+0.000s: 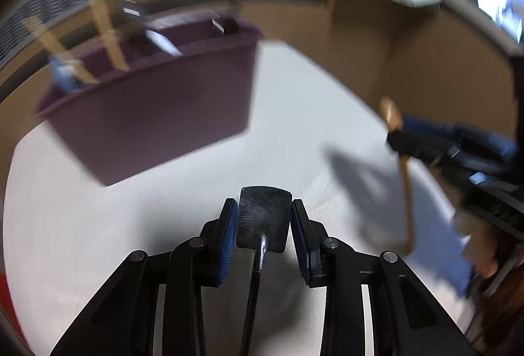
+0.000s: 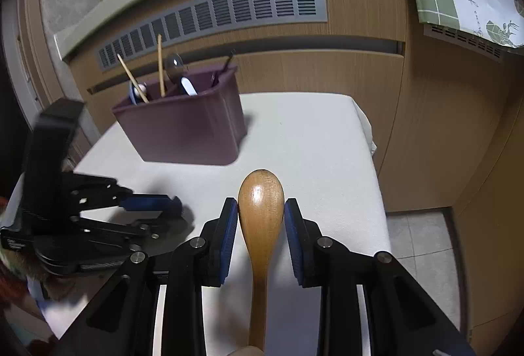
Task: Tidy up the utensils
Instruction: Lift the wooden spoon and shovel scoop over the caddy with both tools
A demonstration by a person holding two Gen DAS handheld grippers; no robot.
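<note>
A: Utensils are splitting across both hands. Left gripper (image 1: pixel 263 225) is carrying a dark metal spatula (image 1: pixel 264 215), head sitting between the fingers (image 1: pixel 229 234) at lower centre. Left pad is touching it; the right shows a sliver of gap, so I can't tell if it's really clamped.

B: Right side?

A: Right gripper (image 2: pixel 261 231) is holding a wooden spoon (image 2: pixel 261 202), bowl forward, handle running back under the camera. Fingers (image 2: pixel 227 234) are pressing on the bowl's flanks, which is keeping it aligned for a handle-down drop.

B: Target?

A: Purple caddy (image 2: pixel 183 126), upper left on the white counter (image 2: pixel 311 143), well apart from both tools. Chopsticks (image 2: pixel 159 64) and spoons are standing in it already, upright by compartment. I'd judge both are heading there.
</note>
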